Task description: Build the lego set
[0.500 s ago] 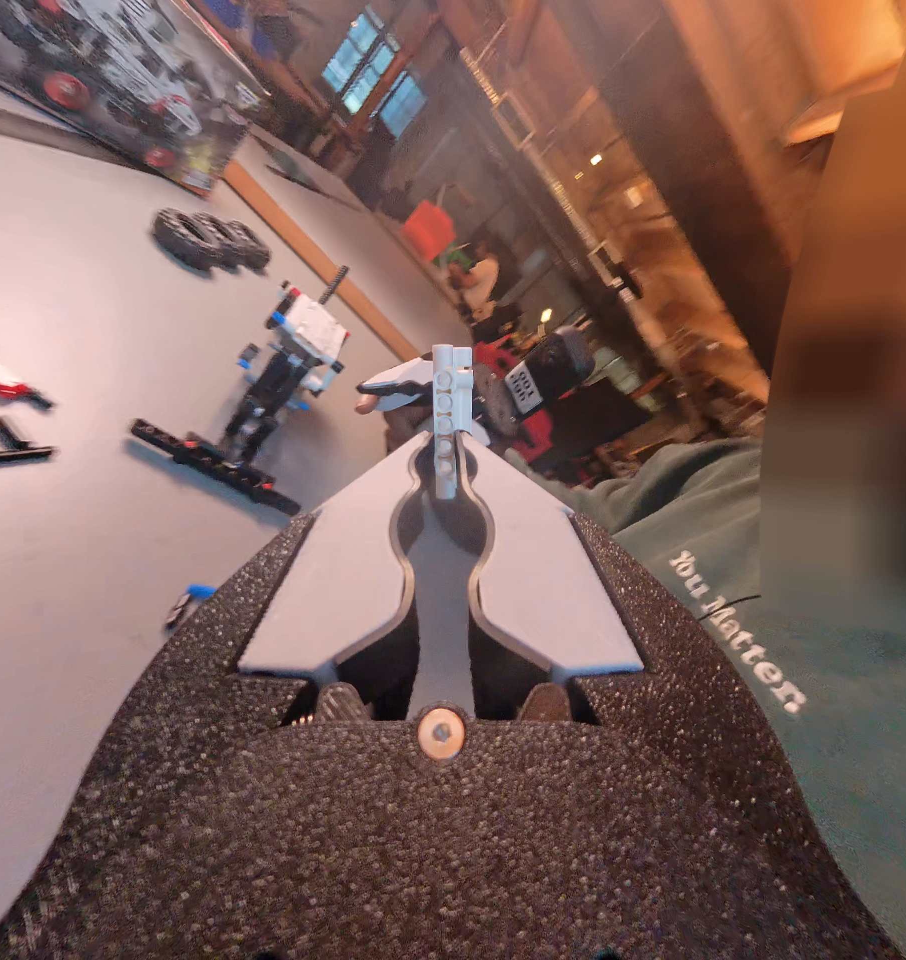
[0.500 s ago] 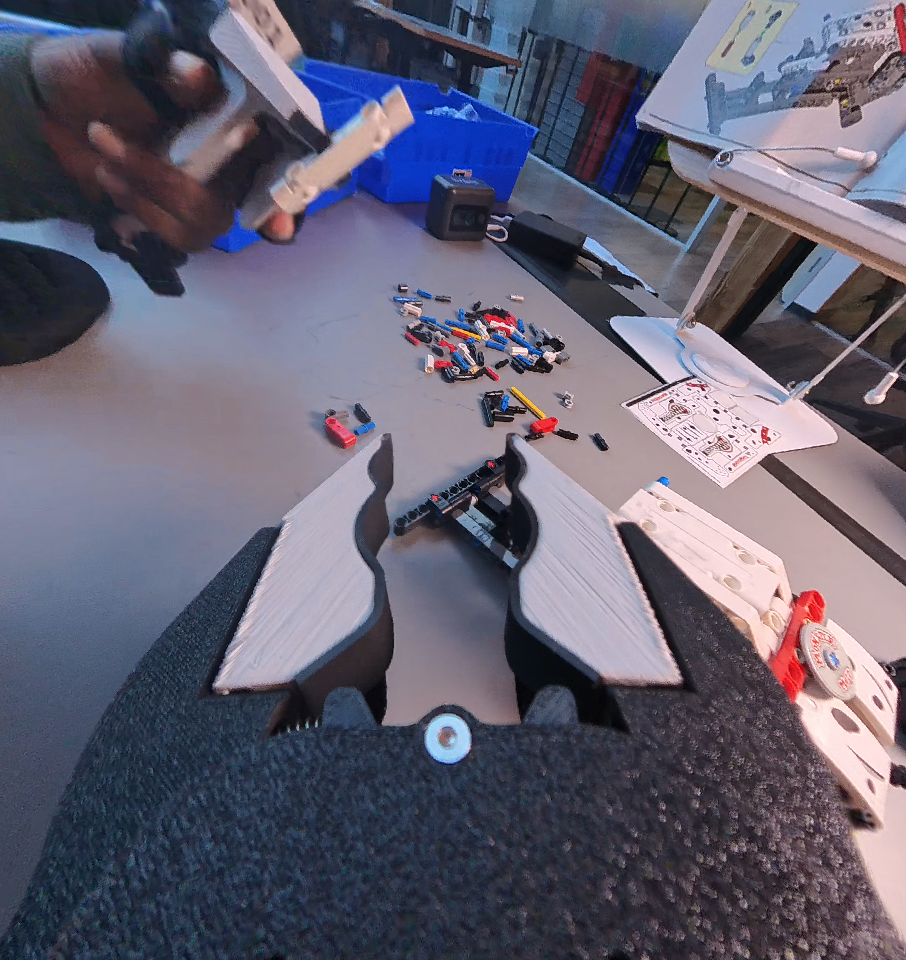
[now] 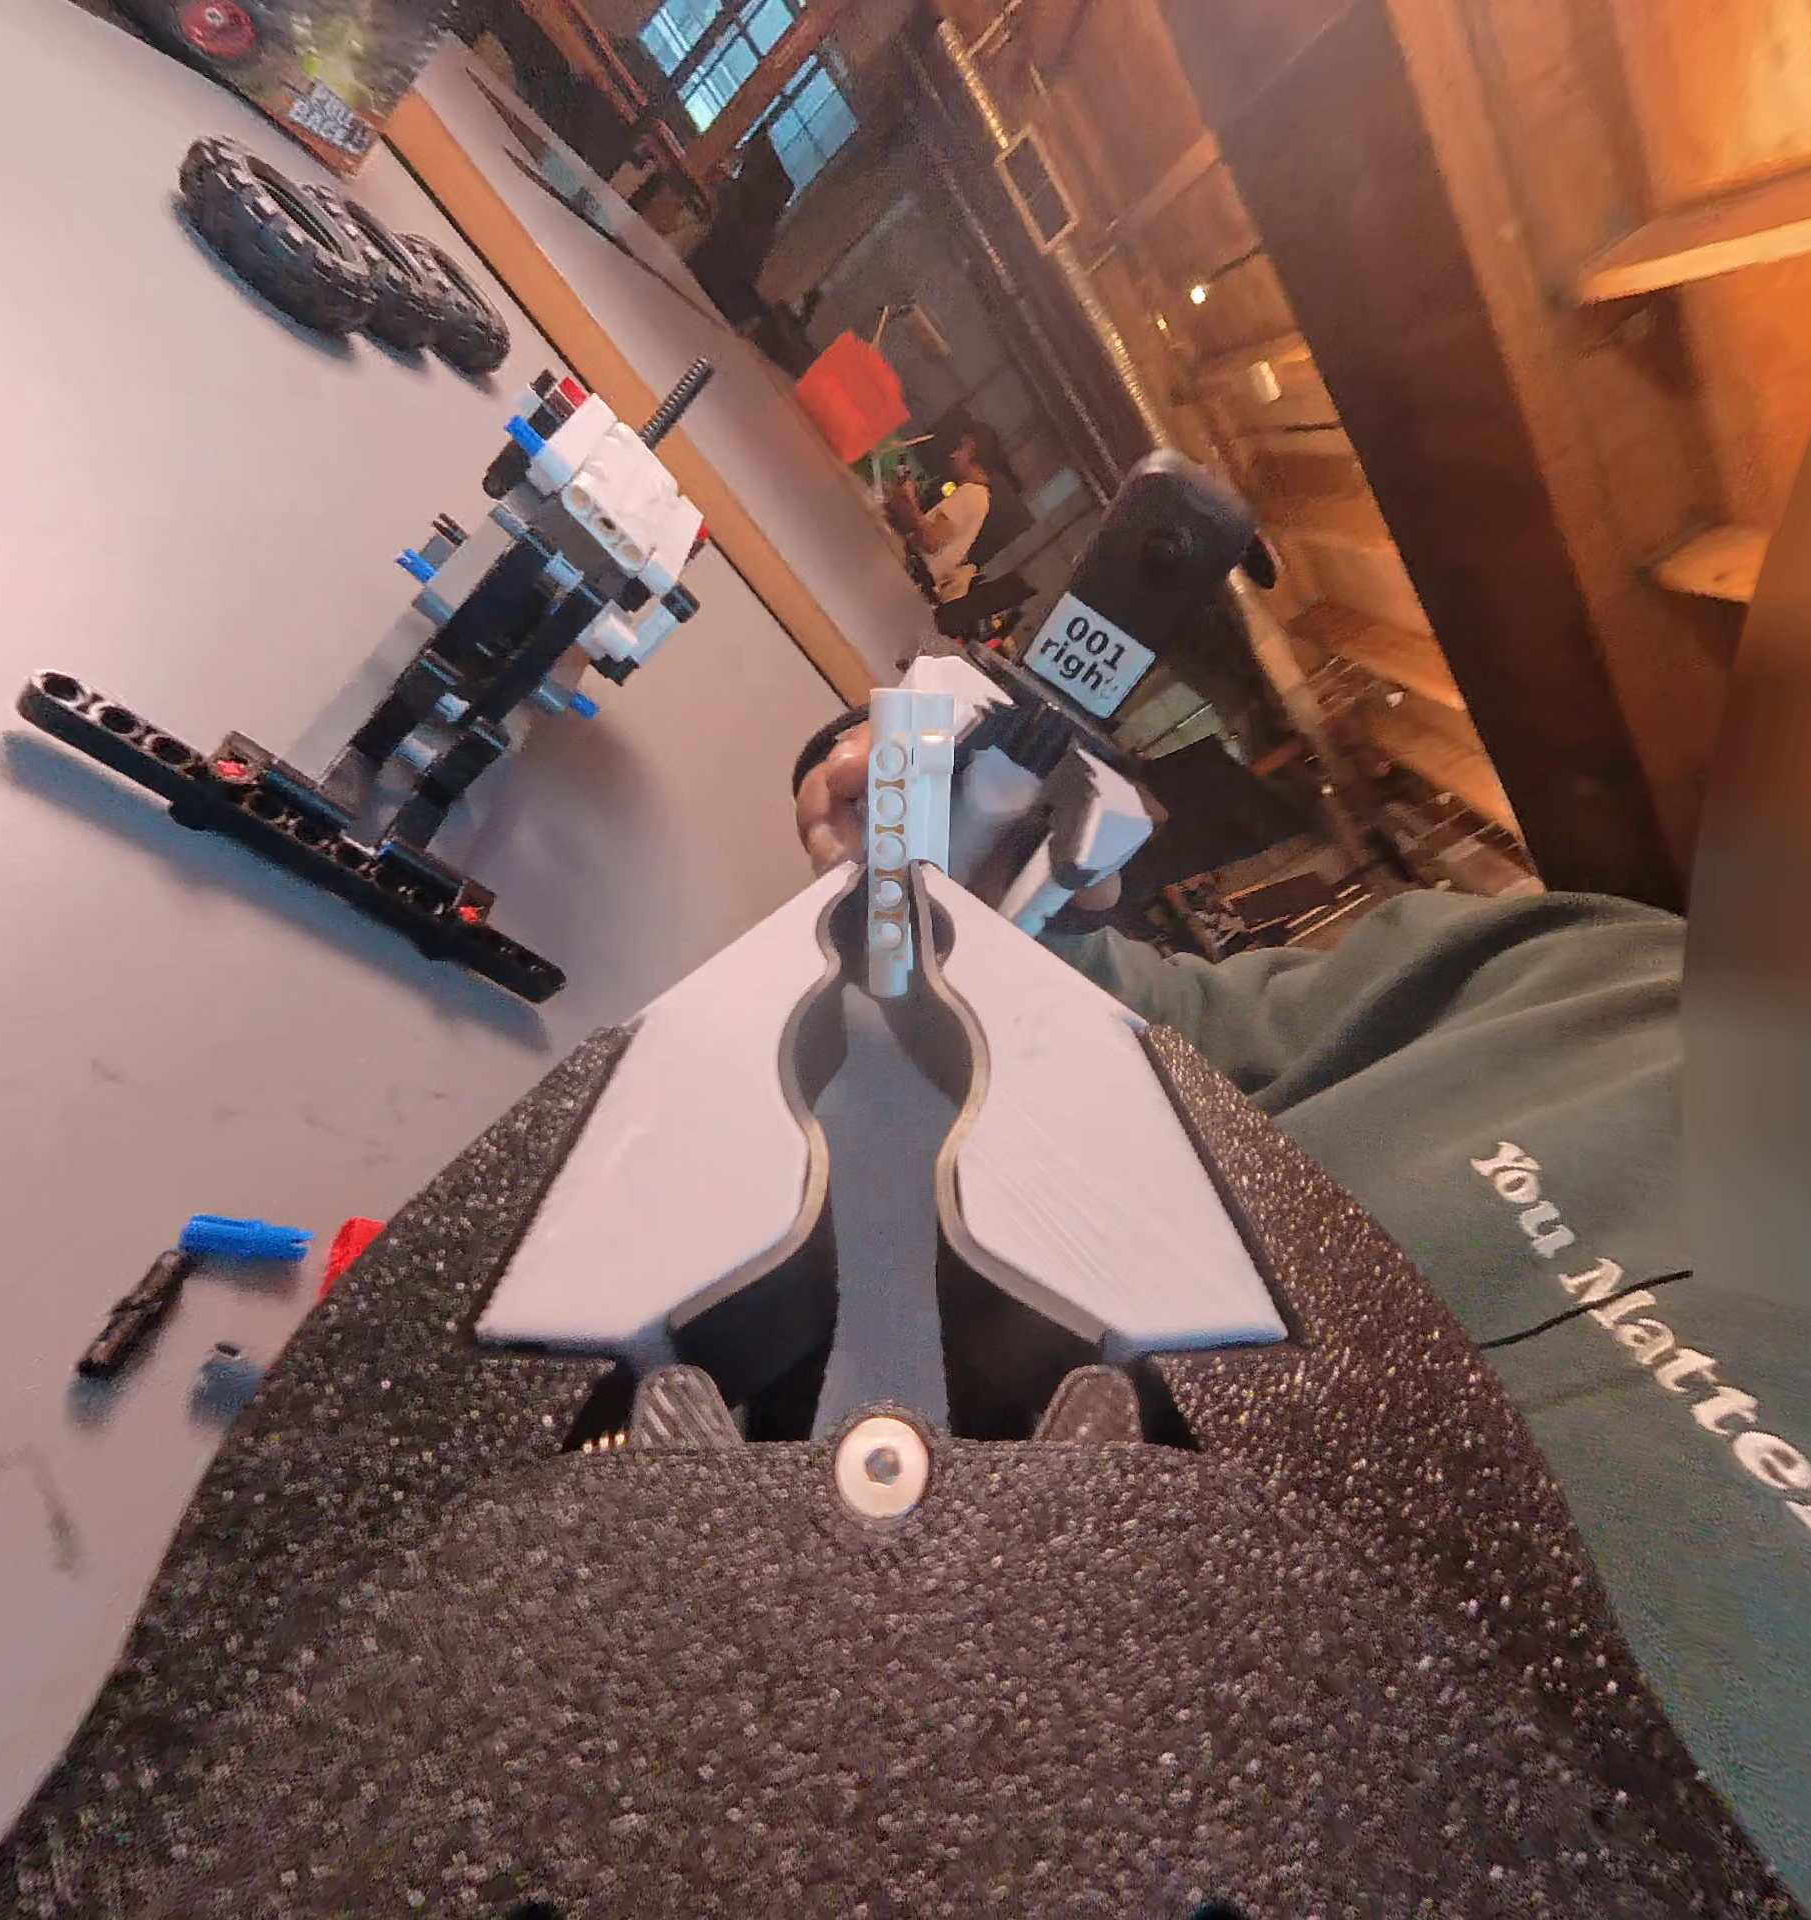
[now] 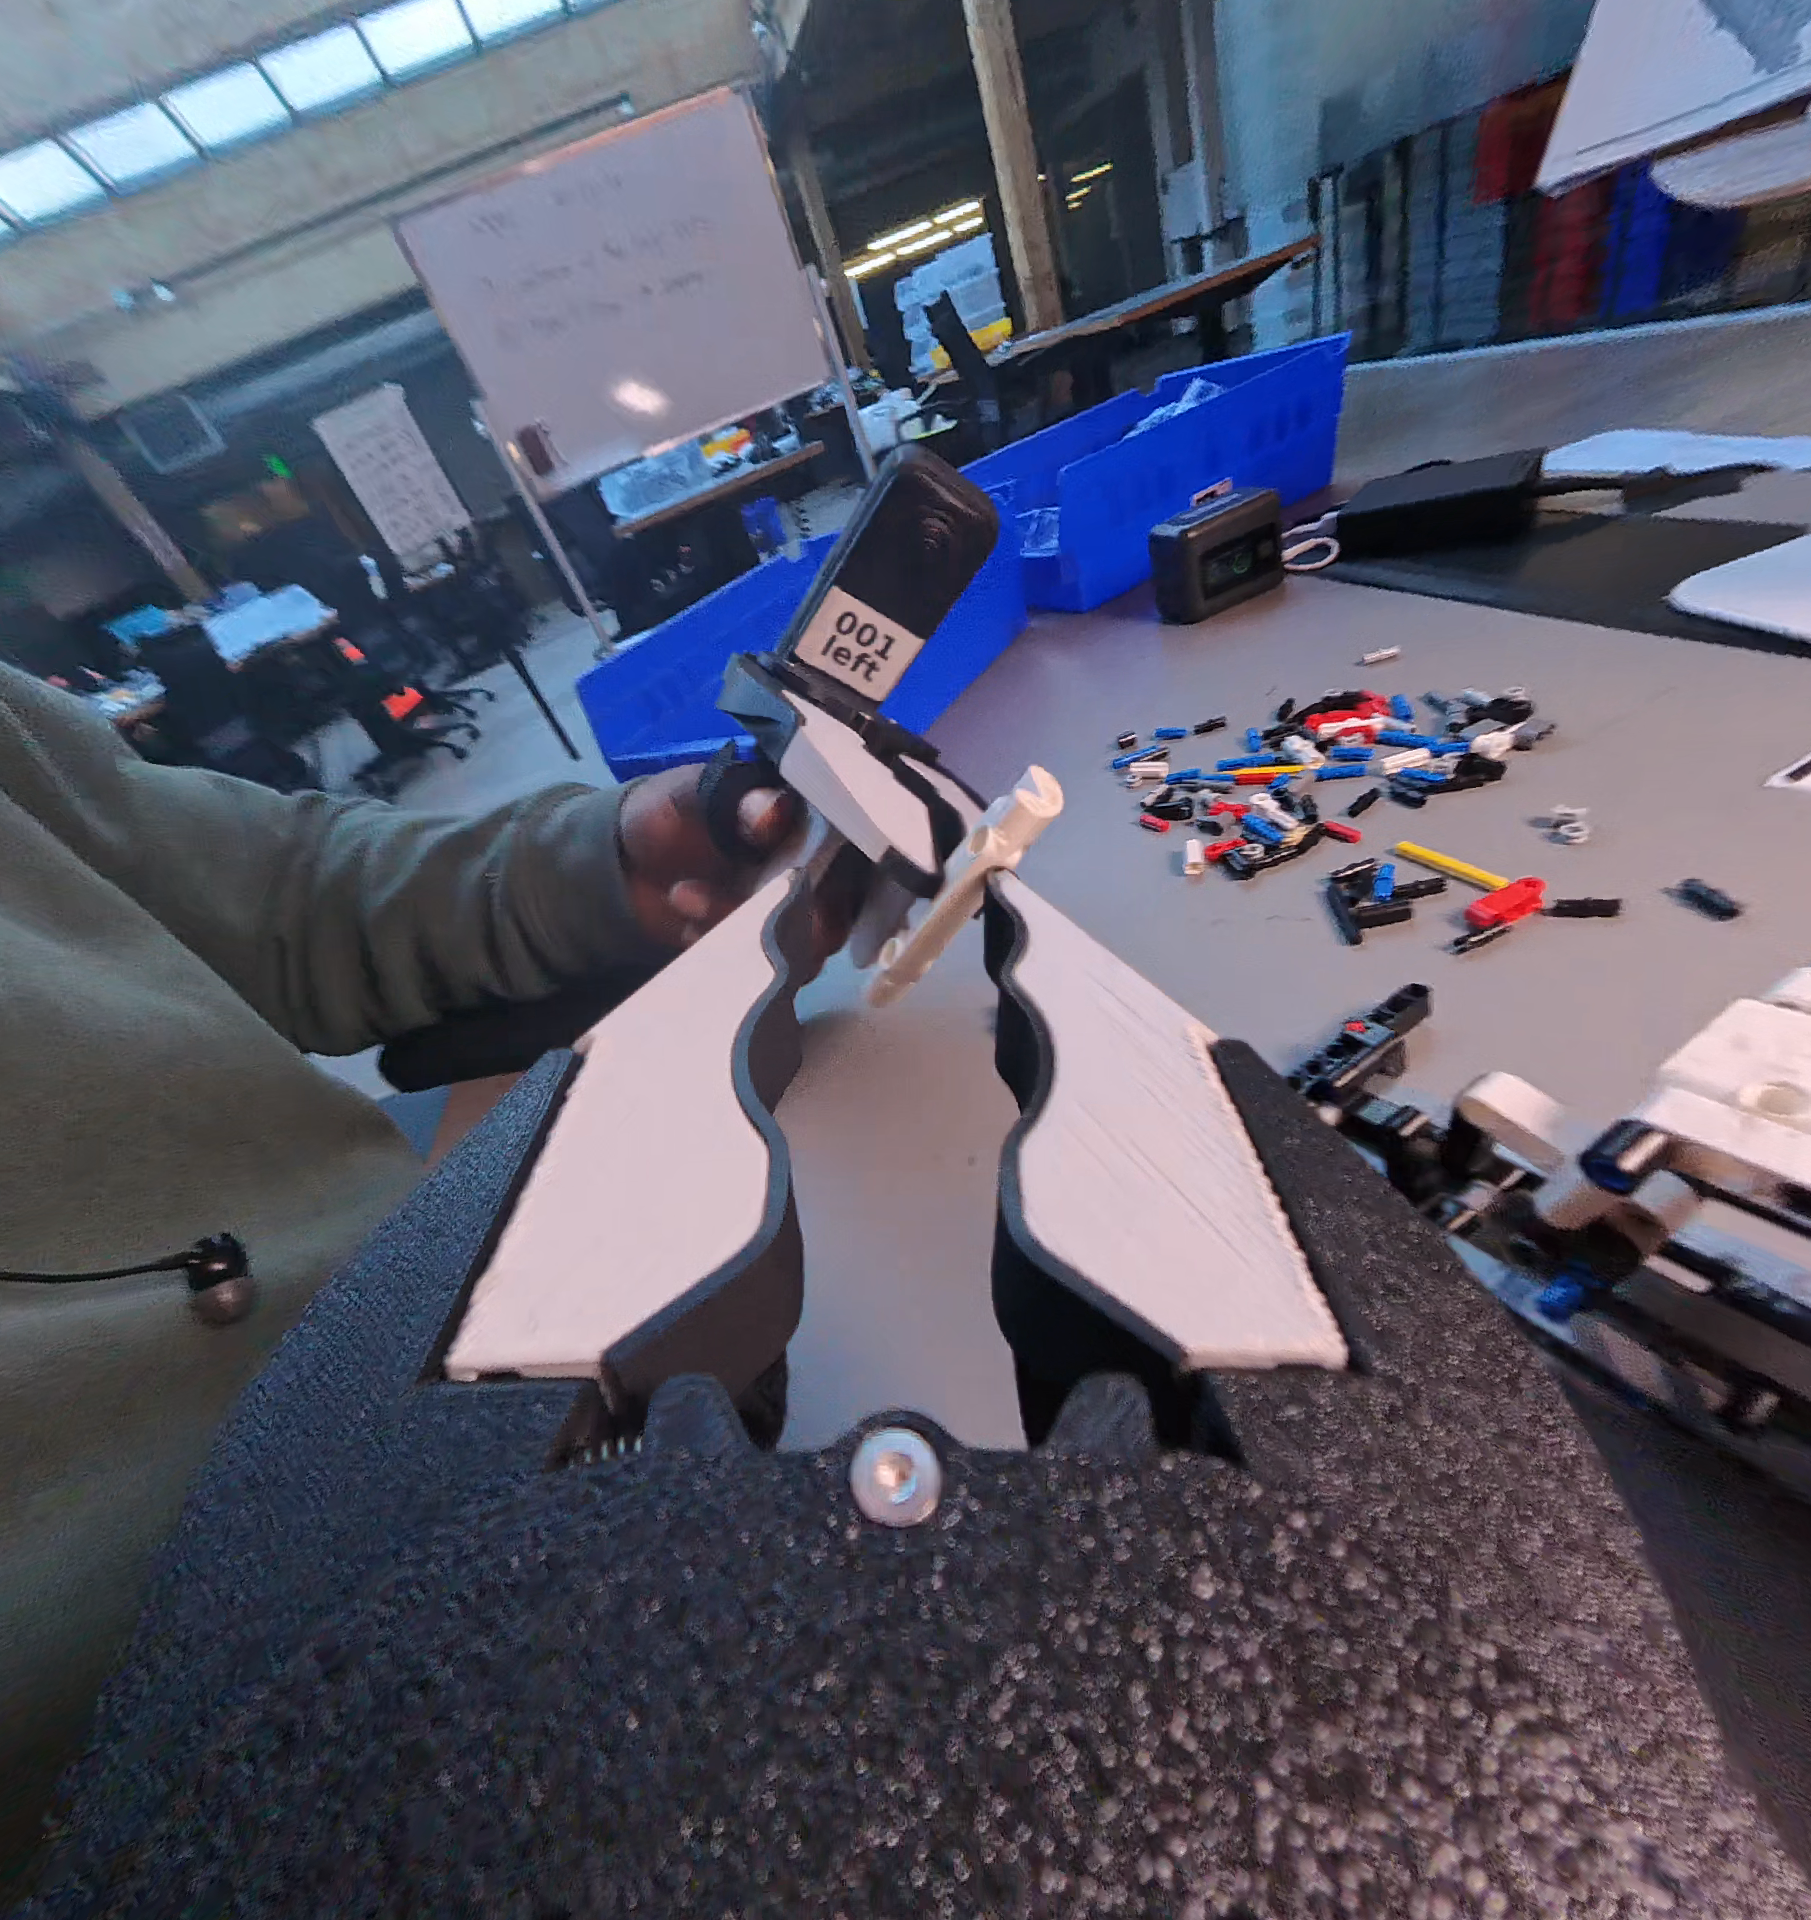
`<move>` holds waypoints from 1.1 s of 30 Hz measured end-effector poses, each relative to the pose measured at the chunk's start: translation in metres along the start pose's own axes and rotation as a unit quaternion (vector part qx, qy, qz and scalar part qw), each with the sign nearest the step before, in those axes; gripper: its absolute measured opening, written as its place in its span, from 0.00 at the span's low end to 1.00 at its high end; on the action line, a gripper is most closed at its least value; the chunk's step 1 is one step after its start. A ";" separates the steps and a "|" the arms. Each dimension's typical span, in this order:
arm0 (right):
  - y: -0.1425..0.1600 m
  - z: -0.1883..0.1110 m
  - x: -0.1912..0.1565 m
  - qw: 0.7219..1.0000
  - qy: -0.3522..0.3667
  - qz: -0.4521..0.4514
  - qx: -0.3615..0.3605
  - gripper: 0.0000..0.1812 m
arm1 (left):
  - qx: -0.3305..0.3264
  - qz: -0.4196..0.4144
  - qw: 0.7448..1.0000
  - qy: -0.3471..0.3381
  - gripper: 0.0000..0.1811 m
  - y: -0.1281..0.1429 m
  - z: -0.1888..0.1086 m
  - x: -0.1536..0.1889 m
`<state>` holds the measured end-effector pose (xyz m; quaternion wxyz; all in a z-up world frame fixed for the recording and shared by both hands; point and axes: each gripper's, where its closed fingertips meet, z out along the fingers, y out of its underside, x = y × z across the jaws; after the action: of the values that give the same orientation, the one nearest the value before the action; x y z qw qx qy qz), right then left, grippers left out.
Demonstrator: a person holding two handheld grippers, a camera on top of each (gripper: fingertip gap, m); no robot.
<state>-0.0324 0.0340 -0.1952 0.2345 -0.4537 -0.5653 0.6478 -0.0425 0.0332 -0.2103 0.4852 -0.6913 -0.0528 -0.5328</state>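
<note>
The left gripper (image 3: 888, 883) is clamping a white holed lego beam (image 3: 901, 821) at its fingertips, holding it in the air above the grey table (image 3: 153, 499). The right wrist view is showing the beam's (image 4: 968, 883) forked end, which is lying between the spread fingers of the right gripper (image 4: 885, 899); that gripper is standing wide and holding nothing. Only the left view is showing three black tyres (image 3: 345, 260) beside the partly built model (image 3: 558, 592). Only the right view is showing the loose parts pile (image 4: 1327, 769) and blue bins (image 4: 1192, 488).
</note>
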 end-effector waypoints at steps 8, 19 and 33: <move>0.018 0.005 0.003 0.999 -0.001 0.021 -0.045 0.05 | -0.059 0.087 0.994 -0.035 0.04 0.018 0.001 0.004; 0.084 -0.012 0.015 0.939 -0.026 -0.037 -0.341 0.01 | -0.073 0.236 0.952 -0.182 0.15 -0.002 -0.037 -0.031; 0.058 -0.002 0.037 0.899 0.047 -0.196 -0.389 0.18 | -0.058 0.273 0.920 -0.274 0.18 -0.024 -0.070 -0.059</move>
<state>-0.0365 0.0507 -0.2619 0.1876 -0.4188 -0.8382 0.2948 -0.1298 0.0204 -0.2448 0.5374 -0.8248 0.0384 -0.1718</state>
